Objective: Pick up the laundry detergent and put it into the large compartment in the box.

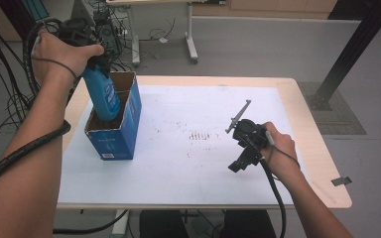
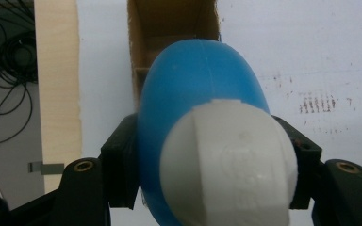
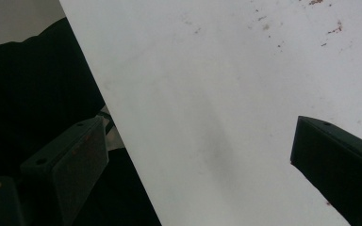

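Left hand-held gripper point(image 1: 100, 67) clamped on blue bottle point(image 1: 104, 96): lower it straight into the box point(image 1: 116, 136) near the table's left edge; right one point(image 1: 243, 148) idles open.

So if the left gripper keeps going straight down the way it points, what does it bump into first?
The left gripper points down into the open cardboard box. The blue bottle it grips would probably meet the box's inside first; its depth isn't clear.

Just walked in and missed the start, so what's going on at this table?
A person is working with a handheld gripper in each hand. The left gripper has its jaws clamped on a blue bottle with a white cap, its lower end inside an open cardboard box at the table's left side. The right gripper sits over the white table cover, jaws open, holding nothing.
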Tool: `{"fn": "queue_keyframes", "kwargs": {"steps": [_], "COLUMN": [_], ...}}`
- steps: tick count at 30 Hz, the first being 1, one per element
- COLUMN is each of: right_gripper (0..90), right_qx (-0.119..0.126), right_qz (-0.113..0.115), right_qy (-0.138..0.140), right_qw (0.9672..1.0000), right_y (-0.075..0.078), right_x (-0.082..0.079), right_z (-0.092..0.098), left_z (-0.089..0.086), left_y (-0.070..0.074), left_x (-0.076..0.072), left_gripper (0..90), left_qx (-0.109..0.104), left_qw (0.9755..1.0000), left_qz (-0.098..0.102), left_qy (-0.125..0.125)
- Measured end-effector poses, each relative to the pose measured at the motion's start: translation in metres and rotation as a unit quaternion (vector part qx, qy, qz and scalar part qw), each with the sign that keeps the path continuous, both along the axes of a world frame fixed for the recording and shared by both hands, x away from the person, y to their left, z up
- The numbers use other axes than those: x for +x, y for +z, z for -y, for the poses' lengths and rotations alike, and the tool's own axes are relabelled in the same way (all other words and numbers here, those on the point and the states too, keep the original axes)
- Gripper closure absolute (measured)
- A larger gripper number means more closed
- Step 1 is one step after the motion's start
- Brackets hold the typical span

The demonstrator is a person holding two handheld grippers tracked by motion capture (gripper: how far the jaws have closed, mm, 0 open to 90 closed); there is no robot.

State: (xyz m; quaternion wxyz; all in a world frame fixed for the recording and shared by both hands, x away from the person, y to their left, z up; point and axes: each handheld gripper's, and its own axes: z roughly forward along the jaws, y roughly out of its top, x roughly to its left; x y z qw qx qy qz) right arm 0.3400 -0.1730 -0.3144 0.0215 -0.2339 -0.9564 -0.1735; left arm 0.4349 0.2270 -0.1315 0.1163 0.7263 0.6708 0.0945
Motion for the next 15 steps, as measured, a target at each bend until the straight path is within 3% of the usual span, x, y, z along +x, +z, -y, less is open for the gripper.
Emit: {"fn": "queue_keyframes", "kwargs": {"steps": [15], "right_gripper": [4.4], "right_qx": [-0.002], "right_qz": [-0.002], "right_qy": [-0.006], "right_qw": [1.0], "right_y": [-0.003], "right_x": [0.001], "right_z": [0.003], "left_z": [-0.008], "left_y": [-0.039], "left_x": [0.004], "left_gripper": [37.7], "left_qx": [-0.006], "left_qw": [0.9998], "left_qz": [-0.021], "left_qy": [0.004]}}
